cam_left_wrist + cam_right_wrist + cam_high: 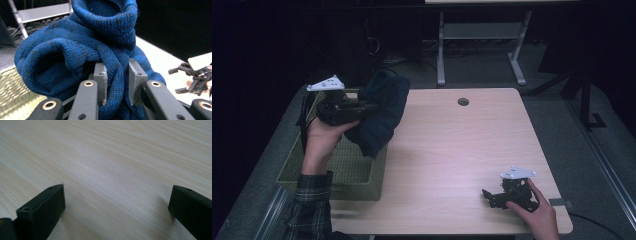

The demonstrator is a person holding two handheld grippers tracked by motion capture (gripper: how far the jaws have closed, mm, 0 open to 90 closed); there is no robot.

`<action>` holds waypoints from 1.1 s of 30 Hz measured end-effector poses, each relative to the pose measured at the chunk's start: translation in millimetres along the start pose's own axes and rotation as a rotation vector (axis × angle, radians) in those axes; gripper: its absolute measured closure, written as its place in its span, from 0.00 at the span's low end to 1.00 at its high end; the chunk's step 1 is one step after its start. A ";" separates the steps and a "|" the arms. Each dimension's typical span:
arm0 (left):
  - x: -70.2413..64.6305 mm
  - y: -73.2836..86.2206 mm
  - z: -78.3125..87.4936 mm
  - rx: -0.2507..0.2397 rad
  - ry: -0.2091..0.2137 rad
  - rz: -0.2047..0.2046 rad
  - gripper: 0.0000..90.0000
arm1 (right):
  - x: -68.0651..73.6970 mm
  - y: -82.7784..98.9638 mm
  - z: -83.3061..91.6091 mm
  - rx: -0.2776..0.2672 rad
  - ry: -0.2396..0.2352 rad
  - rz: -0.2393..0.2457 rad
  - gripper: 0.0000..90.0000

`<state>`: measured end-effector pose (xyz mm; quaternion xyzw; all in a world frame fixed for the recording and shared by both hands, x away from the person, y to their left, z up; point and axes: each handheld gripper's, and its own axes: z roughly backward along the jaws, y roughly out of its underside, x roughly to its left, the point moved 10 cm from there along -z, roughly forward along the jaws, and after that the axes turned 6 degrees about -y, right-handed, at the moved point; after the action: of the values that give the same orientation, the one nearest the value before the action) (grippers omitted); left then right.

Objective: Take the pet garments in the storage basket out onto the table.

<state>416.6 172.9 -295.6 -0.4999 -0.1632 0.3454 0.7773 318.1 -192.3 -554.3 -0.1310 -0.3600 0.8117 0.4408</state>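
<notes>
Overhead, the left gripper [362, 106] is held above the worktop's [452, 150] left edge, its fingers clenched on a dark blue knitted garment [382, 112] that hangs over the near corner of a green woven basket [347, 167] standing beside the worktop. The right gripper [492, 196] rests low on the worktop's near right corner, well apart from the garment.

Left gripper view: both fingers [100, 80] pinch a fold of the garment [75, 50]; the basket's weave [12, 85] lies below left.

Right gripper view: fingers [47, 205] released, spread wide over bare worktop [112, 165].
</notes>
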 end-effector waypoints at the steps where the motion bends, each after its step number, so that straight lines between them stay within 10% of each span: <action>1: -2.2 -2.8 -1.1 -0.004 0.008 -0.002 0.80 | 0.0 0.0 0.0 0.000 0.000 0.000 0.01; 33: -71.9 -60.3 -69.7 -0.052 0.200 -0.078 0.81 | -0.1 -0.1 0.1 0.000 0.000 0.002 0.01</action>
<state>430.0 60.5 -266.5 -0.5452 -0.1132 0.2590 0.7892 318.2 -192.5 -554.1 -0.1314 -0.3600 0.8122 0.4399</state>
